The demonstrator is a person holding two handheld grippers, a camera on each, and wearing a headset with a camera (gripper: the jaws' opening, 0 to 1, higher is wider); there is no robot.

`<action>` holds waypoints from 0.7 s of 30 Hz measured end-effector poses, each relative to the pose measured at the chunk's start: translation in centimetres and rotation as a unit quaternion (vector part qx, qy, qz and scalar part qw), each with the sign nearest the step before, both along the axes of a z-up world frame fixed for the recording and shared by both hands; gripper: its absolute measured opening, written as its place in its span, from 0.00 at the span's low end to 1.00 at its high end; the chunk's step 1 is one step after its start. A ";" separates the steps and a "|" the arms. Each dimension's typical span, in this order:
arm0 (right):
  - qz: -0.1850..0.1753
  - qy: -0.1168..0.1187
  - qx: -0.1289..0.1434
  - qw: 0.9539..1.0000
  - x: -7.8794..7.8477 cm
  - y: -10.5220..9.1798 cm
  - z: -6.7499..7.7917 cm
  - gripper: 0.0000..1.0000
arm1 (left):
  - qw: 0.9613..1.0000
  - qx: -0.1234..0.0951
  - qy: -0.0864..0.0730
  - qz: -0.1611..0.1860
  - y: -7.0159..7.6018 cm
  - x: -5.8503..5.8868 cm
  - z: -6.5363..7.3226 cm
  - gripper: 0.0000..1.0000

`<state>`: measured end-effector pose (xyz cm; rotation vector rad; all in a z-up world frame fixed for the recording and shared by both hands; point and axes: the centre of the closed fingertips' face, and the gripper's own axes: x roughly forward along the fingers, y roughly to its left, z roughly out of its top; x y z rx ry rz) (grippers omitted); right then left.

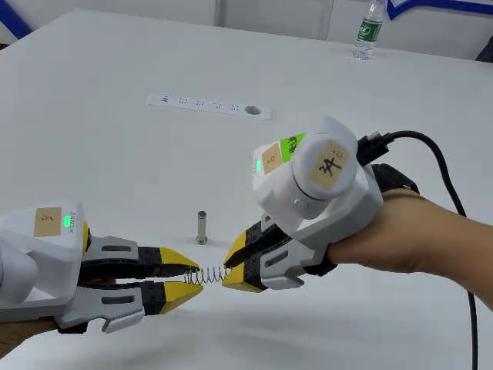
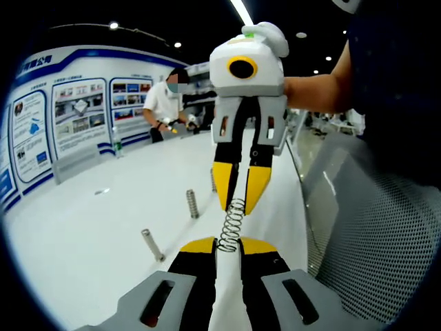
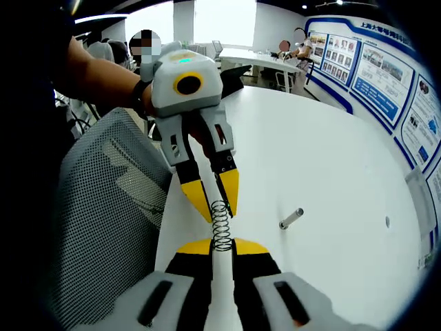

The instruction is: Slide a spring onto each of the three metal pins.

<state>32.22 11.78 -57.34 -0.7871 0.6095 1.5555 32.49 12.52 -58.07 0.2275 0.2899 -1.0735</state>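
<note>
The left claw [image 1: 192, 279] and right claw [image 1: 231, 270] each clamp one end of the spring [image 1: 209, 274] between them. Likely light, bendy; grip ends.

— Head view station?
— My headset, looking forward and down on the desk [image 1: 108, 162], close above my left tongs [image 1: 192, 279] and right tongs [image 1: 231, 270].
— Left gripper view?
— Low behind its own jaws, facing the right tongs head-on, very near.
— Right gripper view?
— The reverse: it faces the left tongs, equally near.
— Overlap?
— All three take in the spring [image 1: 208, 274] between the two tongs.
</note>
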 end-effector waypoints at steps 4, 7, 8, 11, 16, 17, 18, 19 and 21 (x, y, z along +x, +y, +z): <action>0.001 -0.002 0.014 1.000 0.0 0.4 1.1 0.11 | 1.000 -0.003 -0.001 0.001 0.1 0.1 0.2 0.12; 0.000 -0.003 0.027 1.000 0.0 0.8 1.8 0.11 | 1.000 -0.005 -0.004 0.002 0.1 0.2 0.4 0.12; 0.000 -0.004 0.029 1.000 0.0 0.9 2.0 0.11 | 1.000 -0.006 -0.004 0.002 0.0 0.2 0.4 0.12; 0.002 -0.006 0.036 0.999 -0.2 1.2 2.5 0.11 | 1.000 -0.005 -0.006 0.000 -0.1 0.1 0.5 0.12; 0.008 -0.010 0.048 0.999 -0.5 1.8 3.3 0.11 | 1.000 -0.006 -0.006 -0.004 -0.5 0.1 0.5 0.11; 0.008 -0.010 0.049 0.999 -0.5 2.0 3.4 0.11 | 1.000 -0.007 -0.006 -0.005 -0.6 0.1 0.6 0.11; 0.009 -0.013 0.050 0.999 -0.6 2.1 3.4 0.11 | 1.000 -0.007 -0.006 -0.005 -0.6 0.1 0.6 0.11; 0.011 -0.014 0.053 0.998 -0.6 2.2 3.5 0.11 | 1.000 -0.007 -0.007 -0.006 -0.7 0.1 0.6 0.11; 0.013 -0.016 0.056 0.998 -0.8 2.5 3.7 0.11 | 1.000 -0.008 -0.006 -0.007 -0.7 0.0 0.7 0.11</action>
